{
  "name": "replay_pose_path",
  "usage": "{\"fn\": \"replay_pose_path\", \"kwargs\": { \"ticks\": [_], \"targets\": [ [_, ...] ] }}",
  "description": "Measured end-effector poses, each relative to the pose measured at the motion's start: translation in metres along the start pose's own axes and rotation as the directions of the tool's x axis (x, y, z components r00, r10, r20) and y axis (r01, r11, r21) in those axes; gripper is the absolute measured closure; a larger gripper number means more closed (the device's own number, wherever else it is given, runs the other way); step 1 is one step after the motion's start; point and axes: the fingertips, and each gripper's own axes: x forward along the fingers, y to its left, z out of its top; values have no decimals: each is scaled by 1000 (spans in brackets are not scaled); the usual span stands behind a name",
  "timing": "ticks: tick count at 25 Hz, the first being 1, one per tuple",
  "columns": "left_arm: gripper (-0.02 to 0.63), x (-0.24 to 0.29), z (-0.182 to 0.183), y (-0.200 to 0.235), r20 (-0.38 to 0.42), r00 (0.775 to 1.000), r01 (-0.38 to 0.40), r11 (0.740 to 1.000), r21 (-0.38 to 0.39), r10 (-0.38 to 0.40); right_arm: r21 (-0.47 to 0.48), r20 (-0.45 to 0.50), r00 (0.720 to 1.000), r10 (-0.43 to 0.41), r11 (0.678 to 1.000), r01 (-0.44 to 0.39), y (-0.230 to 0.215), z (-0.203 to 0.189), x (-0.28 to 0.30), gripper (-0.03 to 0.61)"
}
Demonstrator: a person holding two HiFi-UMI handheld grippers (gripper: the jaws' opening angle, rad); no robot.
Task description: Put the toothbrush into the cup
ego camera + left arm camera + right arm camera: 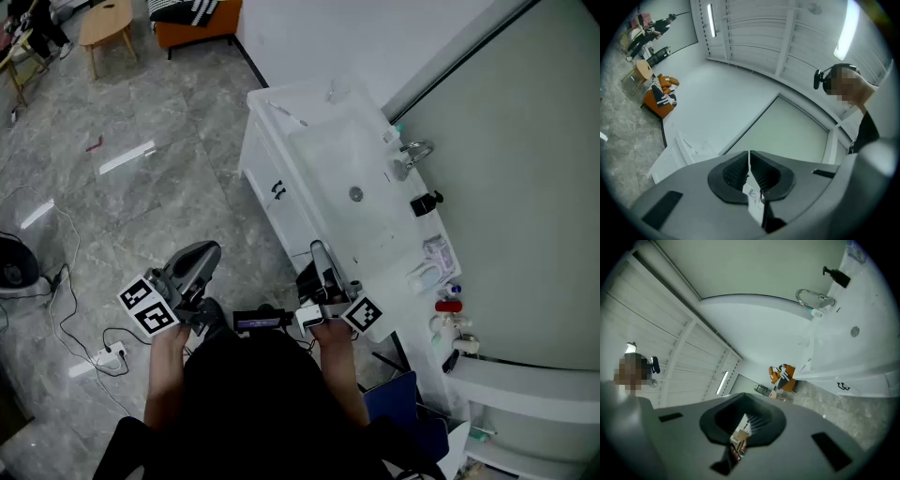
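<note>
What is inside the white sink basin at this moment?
Only the round drain shows inside the sink basin; nothing else lies in it. The right gripper hides part of the vanity's near end.

The floor (169,197) looked like polished grey stone tile, glossy enough to throw back streaks of light. The washbasin (328,141) was smooth, glossy white, ceramic-like, and the cabinet (272,187) under it a smooth white with a duller sheen. The faucet (413,151) was bright chromed metal; the soap dispenser (425,203) near it was matt black. The stool (105,23) was pale bare wood, the sofa (216,25) orange cloth with a striped fabric (183,9) on it. The left gripper (749,160) and right gripper (745,417) had matt grey plastic shells and black, ribbed, rubbery-looking pads (734,171). Their marker cubes (148,306) bore flat, matt black-and-white print.
</note>
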Motion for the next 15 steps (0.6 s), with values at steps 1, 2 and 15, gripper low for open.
{"fn": "replay_pose_path", "kwargs": {
  "ticks": [1,2,15],
  "targets": [
    [594,0,1,1,2,1000,2,1000,2,-2,0,-1,1000,-1,1000,1,-1,0,1,572],
    [594,0,2,1,5,1000,4,1000,4,-4,-2,-2,1000,-2,1000,2,-1,0,2,572],
    [594,-28,29,21,33,999,38,999,6,-38,-29,-23,1000,-12,1000,11,10,-33,35,572]
  ]
}}
